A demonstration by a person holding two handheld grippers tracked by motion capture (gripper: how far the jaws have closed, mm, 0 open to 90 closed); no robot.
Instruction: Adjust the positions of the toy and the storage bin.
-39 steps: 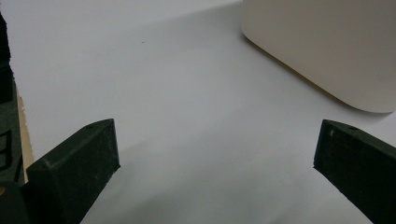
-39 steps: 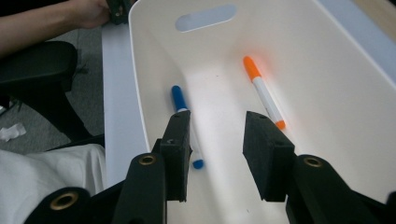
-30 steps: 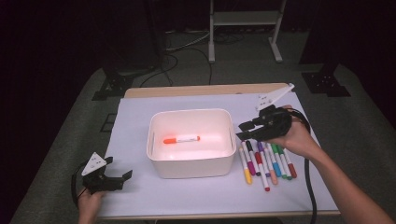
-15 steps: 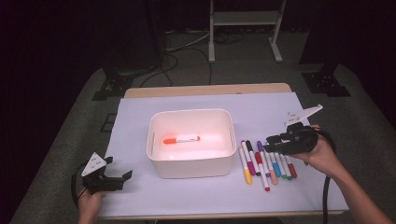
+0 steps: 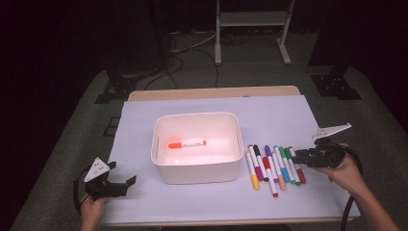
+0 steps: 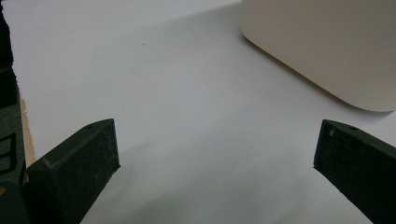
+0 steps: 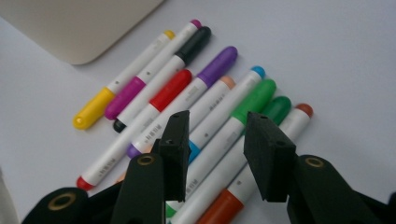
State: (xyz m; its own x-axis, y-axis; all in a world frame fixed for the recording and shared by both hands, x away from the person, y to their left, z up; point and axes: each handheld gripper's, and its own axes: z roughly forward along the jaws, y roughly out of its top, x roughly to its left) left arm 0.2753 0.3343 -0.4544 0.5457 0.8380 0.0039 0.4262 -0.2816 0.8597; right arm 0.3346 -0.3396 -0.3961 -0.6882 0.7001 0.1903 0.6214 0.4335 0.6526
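The right tongs (image 7: 212, 140) hang just above the row of markers (image 5: 274, 166) that lies beside the white tub (image 5: 197, 147), on the tub's right as the high view shows it. Their jaws stand partly apart and have just been narrowing a little, with nothing pinched between them. In the right gripper view the gap between the jaws sits over the light-green marker (image 7: 233, 123), with the blue-capped marker (image 7: 212, 126) at one flank and the dark-green marker (image 7: 273, 112) at the other.

The left tongs (image 5: 113, 185) rest low on the worktop (image 5: 288, 110) off the tub's near left corner, jaws wide apart and empty.

One orange-capped marker (image 5: 186, 143) already lies on the tub's floor, so the work looks like moving the markers in one by one.

To do this pick well, I would centre the jaws on a single barrel, because the markers lie touching side by side and a jaw tip could wedge onto a neighbour. Come straight down near the barrel's middle so it lifts level. Squeeze only once both tips are beside the barrel, then raise it clear of the tub's rim before carrying it across.
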